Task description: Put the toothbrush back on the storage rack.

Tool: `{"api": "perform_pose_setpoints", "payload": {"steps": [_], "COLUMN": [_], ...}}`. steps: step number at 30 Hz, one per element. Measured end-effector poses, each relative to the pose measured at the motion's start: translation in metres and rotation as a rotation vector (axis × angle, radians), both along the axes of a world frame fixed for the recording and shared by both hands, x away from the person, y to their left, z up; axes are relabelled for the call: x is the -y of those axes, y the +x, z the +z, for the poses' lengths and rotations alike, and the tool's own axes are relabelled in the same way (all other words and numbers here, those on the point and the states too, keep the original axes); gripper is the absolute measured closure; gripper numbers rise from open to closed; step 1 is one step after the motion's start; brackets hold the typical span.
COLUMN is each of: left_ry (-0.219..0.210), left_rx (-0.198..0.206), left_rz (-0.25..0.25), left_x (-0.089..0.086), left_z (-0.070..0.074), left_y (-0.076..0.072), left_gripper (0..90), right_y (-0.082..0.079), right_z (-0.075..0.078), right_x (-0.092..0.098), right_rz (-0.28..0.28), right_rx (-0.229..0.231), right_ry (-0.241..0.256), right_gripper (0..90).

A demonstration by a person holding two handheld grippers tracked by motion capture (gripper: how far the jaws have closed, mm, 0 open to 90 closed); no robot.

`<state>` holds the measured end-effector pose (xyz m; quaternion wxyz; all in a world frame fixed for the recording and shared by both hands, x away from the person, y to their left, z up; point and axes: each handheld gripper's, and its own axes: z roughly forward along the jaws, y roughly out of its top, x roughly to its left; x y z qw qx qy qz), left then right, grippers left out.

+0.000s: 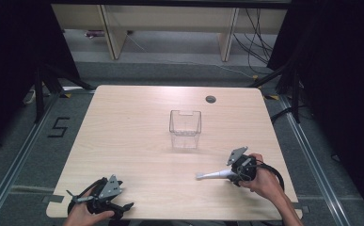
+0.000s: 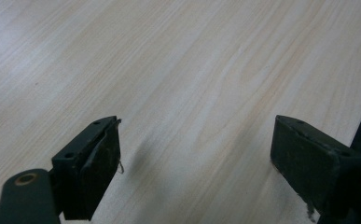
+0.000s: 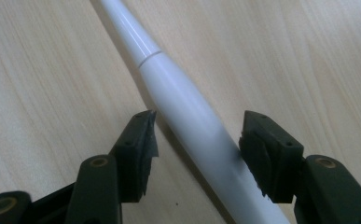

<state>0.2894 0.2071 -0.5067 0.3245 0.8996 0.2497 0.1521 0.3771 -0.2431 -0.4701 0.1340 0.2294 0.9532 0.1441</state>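
Observation:
A white tapered handle lies flat on the wooden table at the front right, thin end pointing left. My right gripper straddles its thick end. In the right gripper view the handle runs between the jaws of the right gripper; the right jaw is against it, a gap shows at the left jaw, so it is open. My left gripper rests at the table's front left corner. In the left gripper view the left gripper is wide open over bare wood. A clear plastic box stands upright mid-table.
A round cable hole sits near the table's far edge. The table's front edge runs just beside the left gripper. Black curtains flank both sides, and wooden furniture legs and cables stand on the floor beyond.

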Motion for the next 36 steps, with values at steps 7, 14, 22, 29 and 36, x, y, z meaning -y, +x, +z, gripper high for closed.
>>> {"api": "perform_pose_setpoints", "payload": {"steps": [7,14,22,29,36], "left_ry": [0.000,-0.010,-0.009,-0.007,-0.009], "left_rx": [0.001,-0.010,-0.012,-0.011,-0.010], "left_rz": [0.002,0.010,0.011,0.009,0.009], "left_x": [0.000,0.000,0.000,0.000,0.000], "left_z": [0.000,0.000,-0.001,-0.001,0.000], "left_y": [0.000,-0.001,0.000,-0.001,-0.001], "left_gripper": [15.5,15.5,15.5,15.5,15.5], "right_y": [0.012,0.018,0.024,0.029,0.032], "right_z": [0.001,0.000,-0.001,-0.002,-0.002], "right_x": [-0.003,-0.006,-0.006,-0.008,-0.014], "right_rz": [0.059,0.056,0.087,0.067,0.062], "right_rx": [-0.051,-0.136,-0.179,-0.223,-0.261], "right_ry": [-0.042,-0.075,-0.088,-0.102,-0.138], "right_gripper": [50.7,56.5,60.9,64.5,65.7]}}
